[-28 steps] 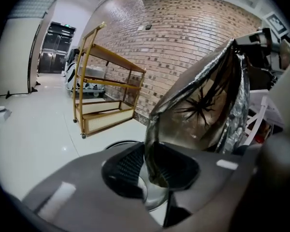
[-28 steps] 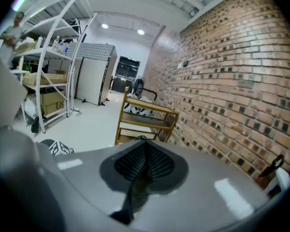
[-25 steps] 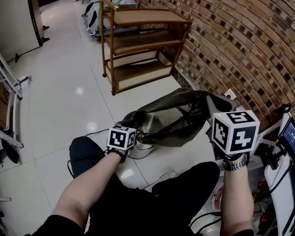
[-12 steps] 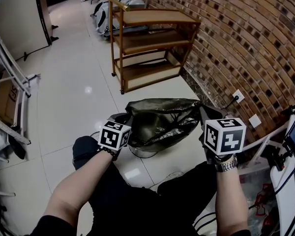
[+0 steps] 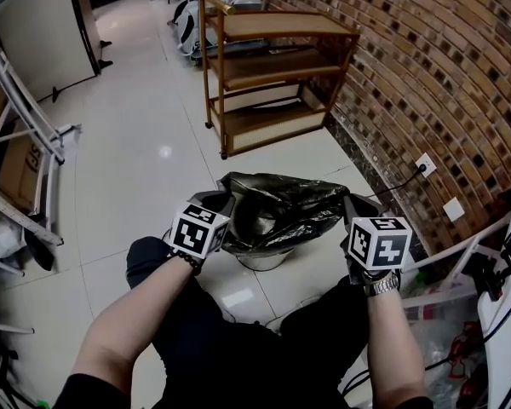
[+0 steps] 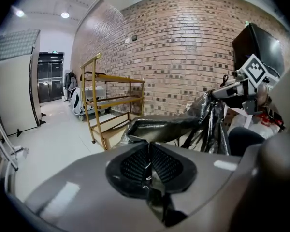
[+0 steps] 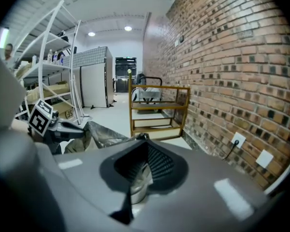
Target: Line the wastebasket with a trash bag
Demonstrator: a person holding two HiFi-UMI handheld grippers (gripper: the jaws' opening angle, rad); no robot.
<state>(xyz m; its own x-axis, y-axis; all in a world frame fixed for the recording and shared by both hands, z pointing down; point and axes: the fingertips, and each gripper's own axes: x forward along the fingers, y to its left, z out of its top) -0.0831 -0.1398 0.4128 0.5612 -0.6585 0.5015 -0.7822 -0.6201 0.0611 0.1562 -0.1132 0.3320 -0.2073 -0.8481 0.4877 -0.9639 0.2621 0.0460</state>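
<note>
A black trash bag [image 5: 277, 210] hangs stretched between my two grippers, its mouth spread over a shiny metal wastebasket [image 5: 264, 261] on the floor between the person's knees. My left gripper [image 5: 221, 203] holds the bag's left edge. Its jaws have just closed a little further, and black film [image 6: 152, 175] is pinched between them. My right gripper [image 5: 354, 204] is shut on the right edge. From the left gripper view the bag [image 6: 164, 127] runs across to the right gripper [image 6: 234, 87]. In the right gripper view the bag [image 7: 104, 135] leads to the left gripper [image 7: 63, 127].
A wooden shelf cart [image 5: 272, 75] stands beyond the basket against the brick wall [image 5: 443, 75]. A wall socket [image 5: 425, 164] with a cable is at the right. White racks [image 5: 17, 143] stand at the left, white equipment [image 5: 502, 313] at the right.
Both grippers came down with the bag, the right one the most. The bag, earlier lifted and slanted, now lies spread low over the wastebasket.
</note>
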